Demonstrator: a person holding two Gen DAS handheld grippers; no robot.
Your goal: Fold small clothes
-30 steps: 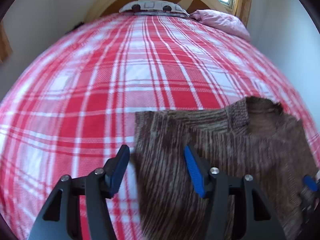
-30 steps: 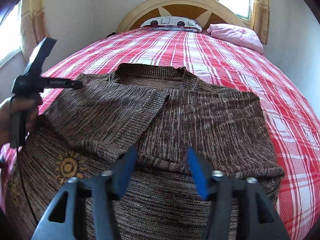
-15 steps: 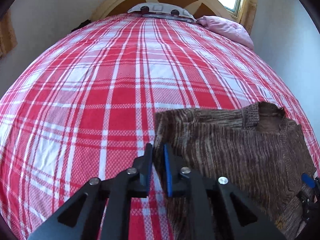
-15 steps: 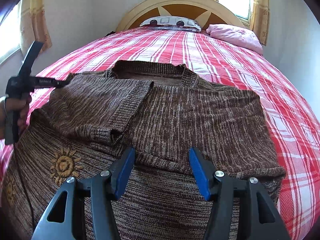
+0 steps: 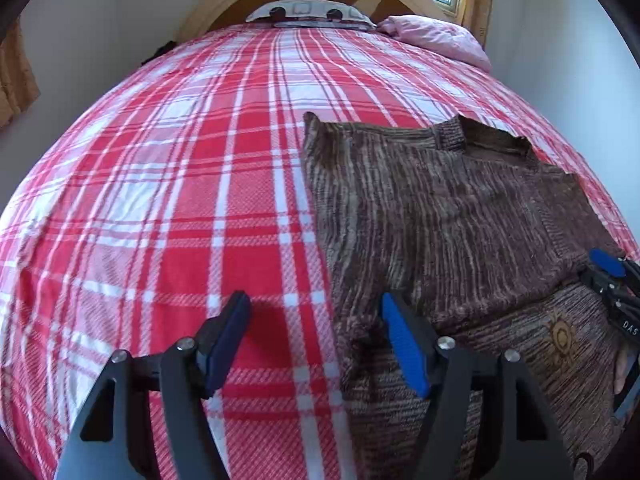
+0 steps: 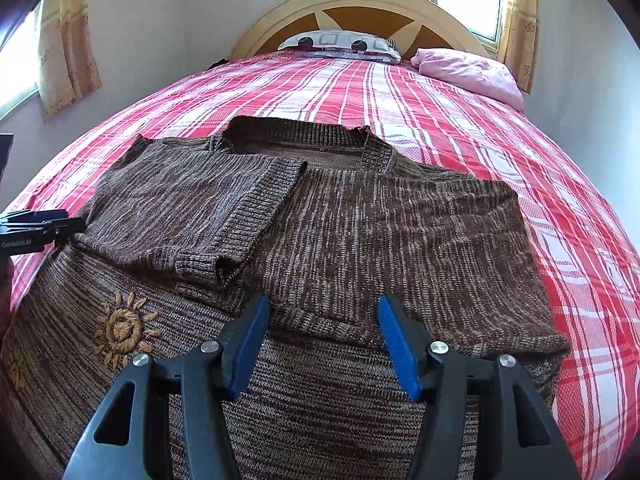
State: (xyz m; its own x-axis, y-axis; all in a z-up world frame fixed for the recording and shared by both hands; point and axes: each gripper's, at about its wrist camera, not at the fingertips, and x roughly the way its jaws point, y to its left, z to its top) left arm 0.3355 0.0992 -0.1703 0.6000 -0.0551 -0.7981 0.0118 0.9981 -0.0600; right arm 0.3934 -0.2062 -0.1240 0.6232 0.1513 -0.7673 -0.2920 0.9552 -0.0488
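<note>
The left hand-held gripper [image 5: 312, 340] hangs open and empty over the sweater's left edge, one finger above the red plaid bed [image 5: 160, 200], the other above the knit. The right hand-held gripper [image 6: 324, 340] is open too, holding nothing, poised over the sweater's middle just below the folded sleeves.

The brown sweater [image 6: 360, 232] lies flat on the bed, collar toward the headboard [image 6: 360, 8], both sleeves laid in across the chest. It looks like a soft, fairly thick knit: light, limp, likely to stretch and sag if lifted by one point, though the fuzzy surface should give the pads good hold. The best places to pinch seem to be the ribbed hem or the doubled side edges, one gripper to each corner, so that the body folds up toward the collar without dragging the sleeves out of place.

The right wrist view shows the whole garment: the collar, the left sleeve with its ribbed cuff [image 6: 200, 268] overlapping the chest, and an embroidered sun [image 6: 122, 330] below it. The left wrist view instead shows the sweater's straight left edge against bare bedspread, and the right gripper at the far side of the sweater.
</note>
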